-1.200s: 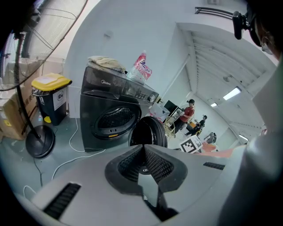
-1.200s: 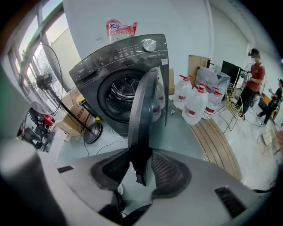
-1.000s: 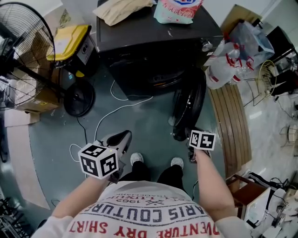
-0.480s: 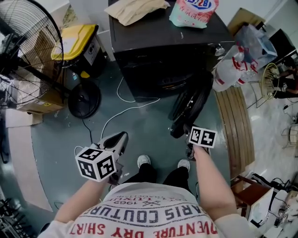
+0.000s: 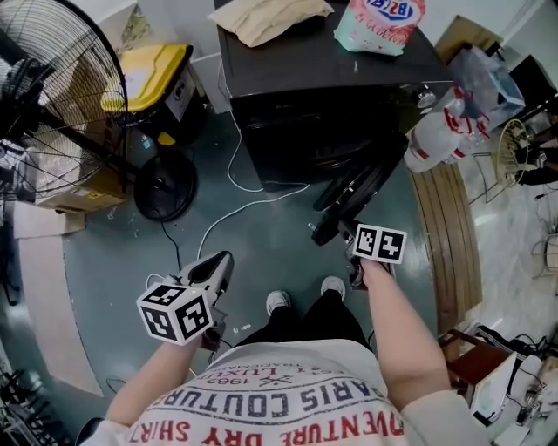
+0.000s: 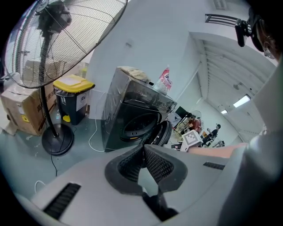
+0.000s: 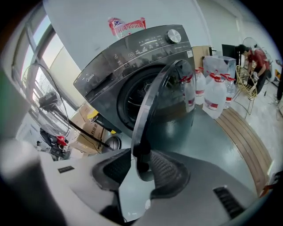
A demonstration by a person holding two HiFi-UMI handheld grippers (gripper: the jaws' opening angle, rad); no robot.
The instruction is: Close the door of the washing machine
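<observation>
My left gripper: ribbed dark pads meet at tips, nothing between. My right gripper: jaws just closing, pads pinch free edge of door. Door round, glossy, dark-rimmed, half open. Behind it boxy dark-grey washing machine.

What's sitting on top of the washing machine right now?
A crumpled tan bag and a pink-and-white packet lie on top of the washing machine. The top's rear strip is cut off in the head view, so unseen.
</observation>
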